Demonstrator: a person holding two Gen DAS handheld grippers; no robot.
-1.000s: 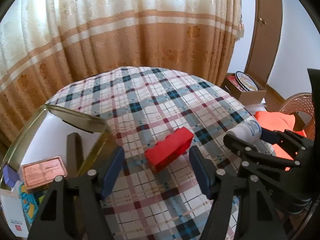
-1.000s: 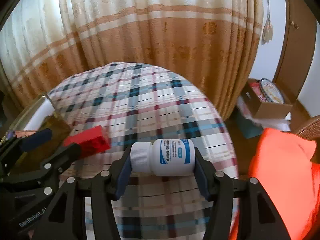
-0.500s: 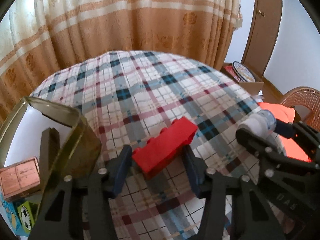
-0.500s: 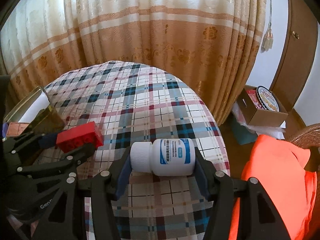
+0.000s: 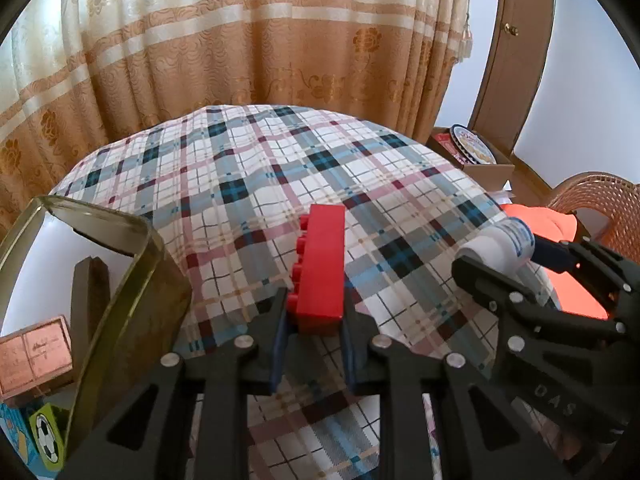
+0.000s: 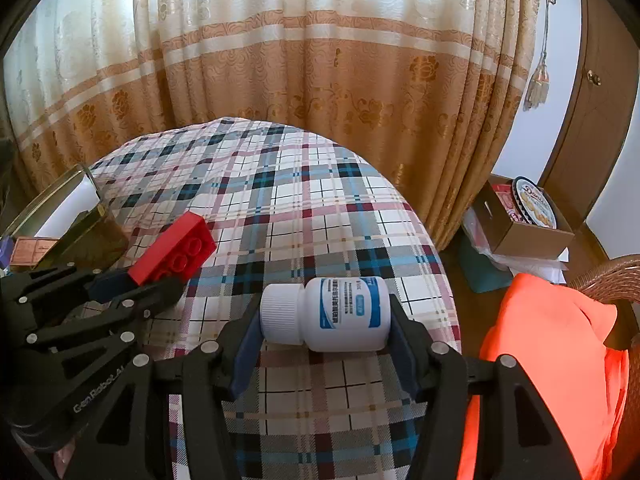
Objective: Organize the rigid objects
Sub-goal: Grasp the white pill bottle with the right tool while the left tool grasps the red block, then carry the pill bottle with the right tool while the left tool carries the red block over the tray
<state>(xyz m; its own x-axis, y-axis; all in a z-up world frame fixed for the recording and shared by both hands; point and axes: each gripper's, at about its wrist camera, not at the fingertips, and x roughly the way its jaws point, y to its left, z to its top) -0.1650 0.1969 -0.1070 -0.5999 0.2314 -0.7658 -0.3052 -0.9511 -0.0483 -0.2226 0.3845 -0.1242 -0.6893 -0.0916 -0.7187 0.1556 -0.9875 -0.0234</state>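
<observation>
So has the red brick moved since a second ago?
Yes. The red brick lay slanted on the plaid cloth; now the left gripper, jaws just closed, clamps it pointing straight ahead, apparently lifted.

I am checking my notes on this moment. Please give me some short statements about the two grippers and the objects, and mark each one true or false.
1. The left gripper is shut on the red brick. True.
2. The right gripper holds a white bottle lying sideways between its jaws. True.
3. The bottle's cap points to the right in the right wrist view. False: it points left.
4. The red brick lies inside the metal tin. False: it is in the left gripper, beside the tin.
5. The cloth is plain white. False: it is plaid.
</observation>
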